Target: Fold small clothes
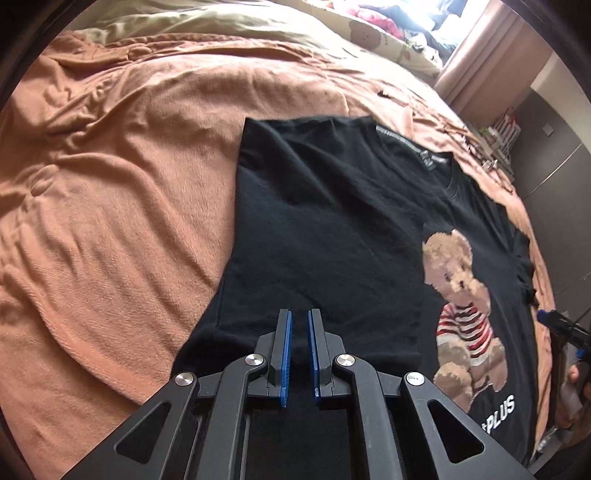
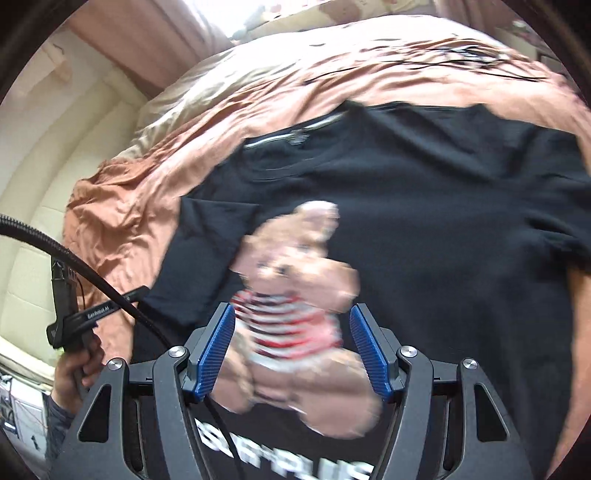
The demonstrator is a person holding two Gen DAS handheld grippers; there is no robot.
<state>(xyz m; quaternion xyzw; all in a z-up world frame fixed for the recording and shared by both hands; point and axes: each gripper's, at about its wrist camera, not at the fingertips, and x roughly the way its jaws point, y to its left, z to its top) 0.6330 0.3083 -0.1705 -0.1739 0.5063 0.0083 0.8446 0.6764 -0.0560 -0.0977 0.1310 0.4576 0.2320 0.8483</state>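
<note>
You're in a home bedroom: a wide bed spread with a rumpled salmon-pink blanket (image 1: 110, 192) fills your view, an olive duvet (image 1: 192, 22) bunched at twelve o'clock, a teddy-bear print pillow (image 1: 384, 40) and a pink curtain (image 1: 487, 55) by the bright window at one o'clock.

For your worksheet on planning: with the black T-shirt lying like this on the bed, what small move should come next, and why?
Probably lower the right gripper to the unfolded sleeve and pinch it. The T-shirt already shows one straight folded side under the left gripper, while that sleeve lies spread on the orange blanket; the right's jaws stand open.
</note>
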